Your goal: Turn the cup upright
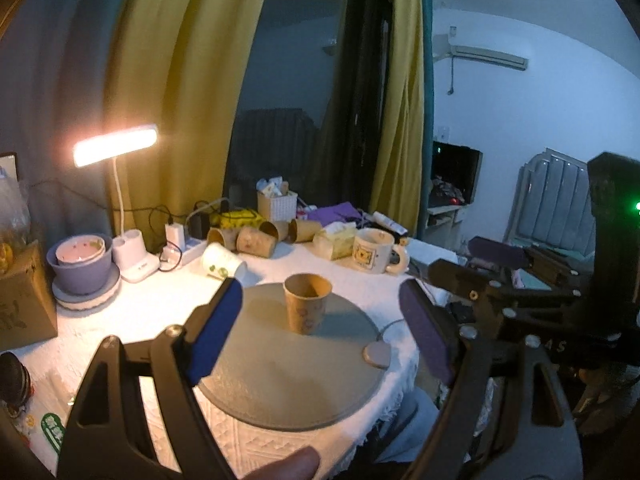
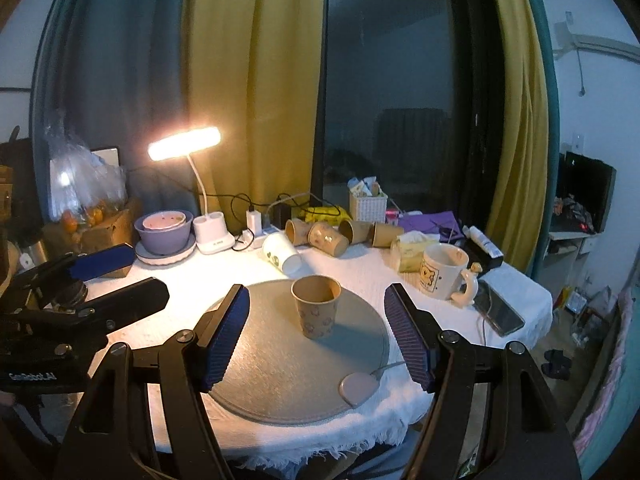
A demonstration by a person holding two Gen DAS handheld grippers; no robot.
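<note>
A brown paper cup [image 1: 307,304] stands upright, mouth up, on a round grey mat [image 1: 288,380] on the white-clothed table; it also shows in the right wrist view [image 2: 317,306]. My left gripper [image 1: 320,332] is open and empty, its blue pads either side of the cup but nearer to me. My right gripper [image 2: 318,336] is open and empty, likewise short of the cup. The right gripper appears at the right of the left wrist view [image 1: 496,256], and the left gripper at the left of the right wrist view [image 2: 100,276].
Several paper cups lie on their sides at the back [image 2: 328,238], with a white one [image 2: 282,254] among them. A mug [image 2: 444,270], tissue pack [image 2: 412,254], phone [image 2: 500,310], lit desk lamp [image 2: 184,144], purple bowl [image 2: 164,232] and a pink pebble-shaped object [image 2: 358,388] sit around.
</note>
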